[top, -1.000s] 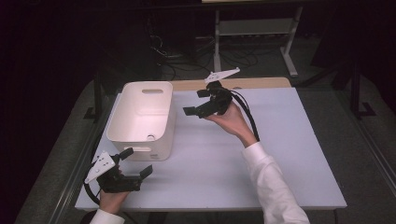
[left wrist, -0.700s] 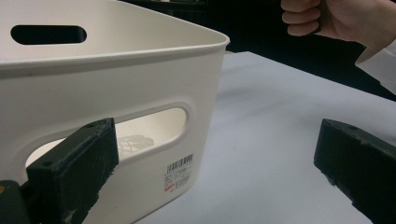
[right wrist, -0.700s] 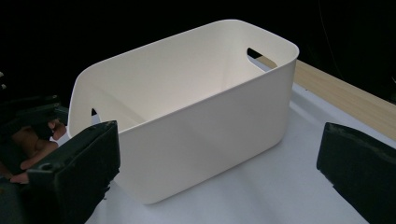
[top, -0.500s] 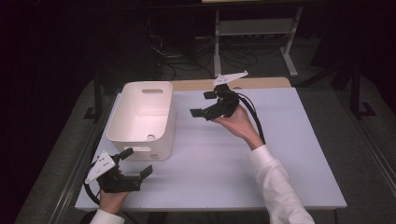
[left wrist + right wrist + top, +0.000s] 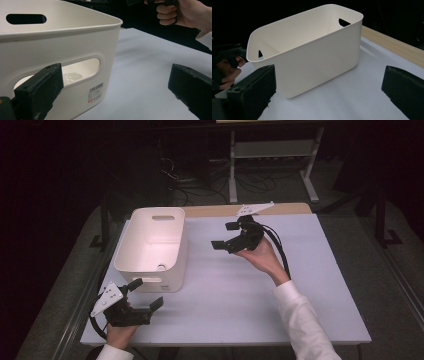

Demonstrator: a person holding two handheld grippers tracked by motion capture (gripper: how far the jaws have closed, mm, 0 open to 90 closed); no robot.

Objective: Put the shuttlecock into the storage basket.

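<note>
High view is showing the table (image 5: pixel 320 285) carrying the white bin (image 5: pixel 152 245) toward its left edge; something small, perhaps paper, is lying inside. Right gripper (image 5: pixel 231 236) near the far edge and left gripper (image 5: pixel 147 295) at the near-left corner are gaping wide, empty.

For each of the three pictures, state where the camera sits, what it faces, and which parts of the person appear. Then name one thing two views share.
High view: above the person's side, facing forward and down on the table; both forearms, left tongs, right tongs.
Left gripper view: on the left tongs, facing the bin; the far hand.
Right gripper view: on the right tongs, facing the bin's long side.
Shared: the white bin.
</note>
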